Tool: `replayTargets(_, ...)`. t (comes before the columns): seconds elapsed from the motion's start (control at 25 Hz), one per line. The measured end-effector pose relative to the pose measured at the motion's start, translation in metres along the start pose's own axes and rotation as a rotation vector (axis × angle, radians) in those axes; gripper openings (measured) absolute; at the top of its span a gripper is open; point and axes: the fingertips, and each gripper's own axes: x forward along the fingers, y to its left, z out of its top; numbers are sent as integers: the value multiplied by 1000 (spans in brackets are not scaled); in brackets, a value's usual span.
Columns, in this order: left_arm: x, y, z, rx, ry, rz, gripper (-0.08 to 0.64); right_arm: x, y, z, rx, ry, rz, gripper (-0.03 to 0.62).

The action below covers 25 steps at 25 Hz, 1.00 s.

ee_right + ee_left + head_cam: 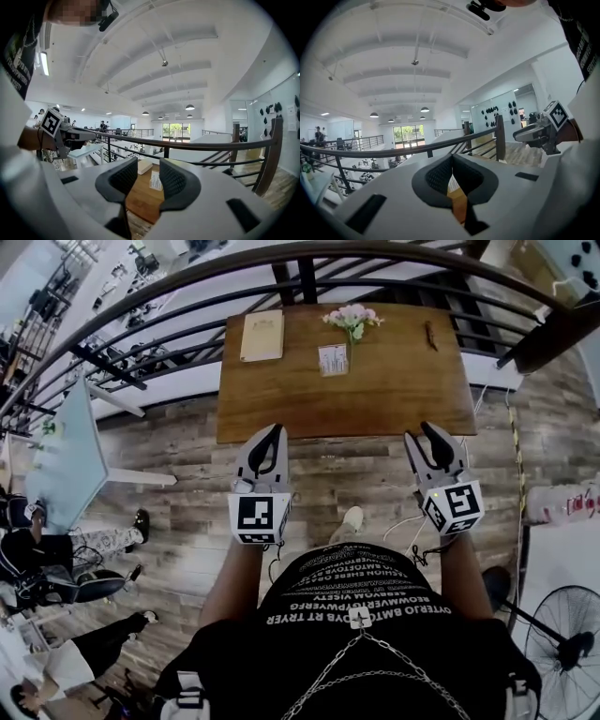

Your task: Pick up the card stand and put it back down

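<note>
- I see the card stand [333, 360] on the desk [394, 390], well ahead of both claws.
- My left claw [277, 429] is pinched together, empty; right claw [419, 431] wide, empty.

A mezzanine in a large open-plan office: a black metal railing [187, 145] edges the wood-plank floor [178, 446], a wooden tabletop [394, 399] stands against it, and beyond it are a white beamed ceiling [154, 51], pendant lamps [190, 107] and workstations [52, 296] at upper left.
</note>
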Motion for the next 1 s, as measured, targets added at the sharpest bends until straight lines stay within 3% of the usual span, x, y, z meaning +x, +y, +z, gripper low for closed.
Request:
replayTargets(0.48, 24, -9, 27, 38, -7, 94, 28, 15, -48, -3, 21, -13, 67, 150)
replayTargets(1.0, 48, -1, 25, 26, -2, 91, 26, 50, -58, 2, 16, -17, 81, 150)
